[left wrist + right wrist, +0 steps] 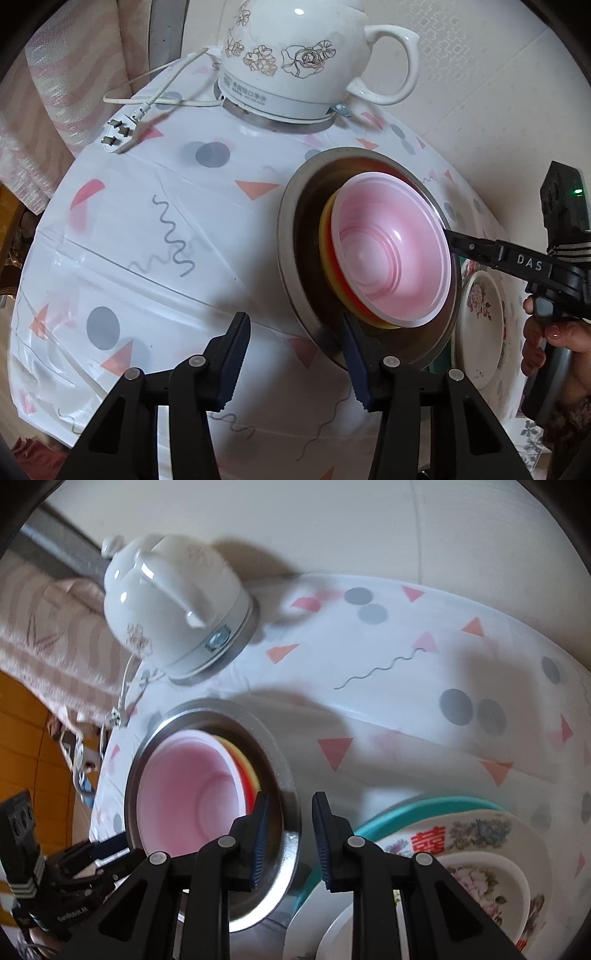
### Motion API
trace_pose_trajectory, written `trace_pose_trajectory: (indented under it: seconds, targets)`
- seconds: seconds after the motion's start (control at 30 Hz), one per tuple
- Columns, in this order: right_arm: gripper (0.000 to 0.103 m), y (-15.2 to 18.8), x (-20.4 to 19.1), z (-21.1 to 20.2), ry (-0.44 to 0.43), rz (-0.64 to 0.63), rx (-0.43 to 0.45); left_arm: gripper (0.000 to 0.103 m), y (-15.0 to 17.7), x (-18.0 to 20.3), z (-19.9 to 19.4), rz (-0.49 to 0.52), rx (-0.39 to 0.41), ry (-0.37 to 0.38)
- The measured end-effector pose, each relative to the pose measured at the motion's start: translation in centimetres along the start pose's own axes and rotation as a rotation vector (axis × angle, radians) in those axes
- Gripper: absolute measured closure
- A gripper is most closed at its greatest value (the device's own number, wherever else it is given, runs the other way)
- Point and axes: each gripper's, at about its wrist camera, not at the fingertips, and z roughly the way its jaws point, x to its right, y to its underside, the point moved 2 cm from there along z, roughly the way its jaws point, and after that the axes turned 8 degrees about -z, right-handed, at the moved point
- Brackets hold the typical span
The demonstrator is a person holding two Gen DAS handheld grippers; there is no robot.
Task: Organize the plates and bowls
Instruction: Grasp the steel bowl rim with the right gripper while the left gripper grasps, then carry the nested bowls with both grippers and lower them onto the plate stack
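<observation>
A wide metal bowl (284, 236) (280, 760) stands on the patterned tablecloth (147, 221). Nested in it is a pink bowl (391, 258) (184, 786) on top of yellow and red bowls (327, 251). My left gripper (293, 332) is open astride the near rim, one finger inside the bowl and the other well outside. My right gripper (290, 805) (452, 240) straddles the opposite rim with its jaws narrowly apart, and a gap shows between the rim and the outer pad. To the right lie stacked floral plates (461, 834) (480, 325) on a teal plate (406, 808).
A white ceramic electric kettle (295, 66) (166, 602) stands on its base at the back of the table. Its cord and plug (114, 133) lie loose on the cloth to the left. A person's hand (546, 343) holds the right gripper. A wall runs behind the table.
</observation>
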Motion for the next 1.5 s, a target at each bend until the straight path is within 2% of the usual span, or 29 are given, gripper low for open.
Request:
trace_pose_trajectory:
  seconds: [0.17, 0.4, 0.47, 0.63, 0.77, 1.0, 1.17, 1.5]
  targets:
    - [0.08, -0.2, 0.0, 1.1, 0.006, -0.038, -0.034, 0.063, 0.0, 0.3, 0.3, 0.002, -0.014, 0.017]
    - [0.081, -0.7, 0.5, 2.0, -0.021, -0.049, -0.051, 0.067, -0.1, 0.5, 1.1, -0.009, -0.035, 0.032]
    - [0.081, -0.8, 0.5, 2.4, -0.029, -0.057, -0.059, 0.067, 0.0, 0.6, 1.5, -0.006, -0.063, 0.054]
    - [0.082, -0.8, 1.2, 2.6, -0.088, -0.025, -0.063, 0.067, 0.0, 0.5, 1.9, -0.023, -0.07, 0.073]
    - [0.087, -0.9, 0.9, 2.6, -0.096, -0.065, -0.054, 0.078, 0.1, 1.3, 1.9, 0.025, -0.05, 0.071]
    - [0.092, -1.0, 1.1, 2.9, -0.149, -0.007, -0.052, 0.078, 0.2, 1.5, 1.8, 0.053, -0.022, 0.05]
    - [0.092, -0.8, 0.6, 2.8, -0.146, -0.011, -0.045, 0.078, 0.3, 1.4, 1.5, 0.067, -0.006, 0.023]
    - [0.092, -0.6, -0.3, 1.4, -0.145, -0.035, 0.004, 0.077, 0.1, 1.2, 0.4, 0.068, 0.026, 0.025]
